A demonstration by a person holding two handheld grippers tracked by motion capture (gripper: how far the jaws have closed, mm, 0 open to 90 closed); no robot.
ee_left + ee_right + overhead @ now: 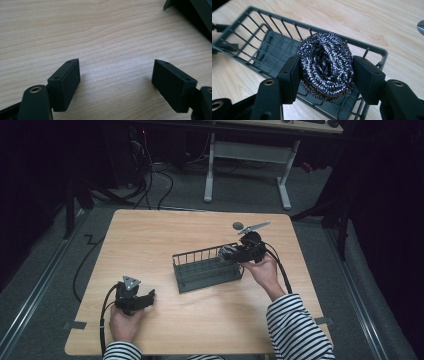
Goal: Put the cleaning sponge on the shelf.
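A round steel-wool scourer point(325, 60) sits between the pads of my right gripper point(325, 73), which press on both its sides. It hangs over the right end of a dark grey wire basket point(237, 26). In the high view the right gripper point(231, 254) holds the scourer point(226, 254) at the basket's point(200, 256) right end, with a hand behind it. My left gripper point(150, 296) rests near the table's front left, held by the other hand. Its jaws stand wide apart in the left gripper view point(116, 77), with bare wood between them.
The wooden table point(150, 235) carries a small grey disc point(238, 225) just behind the right gripper. A corner of the basket point(197, 15) shows at the top right of the left gripper view. Cables trail from both grippers.
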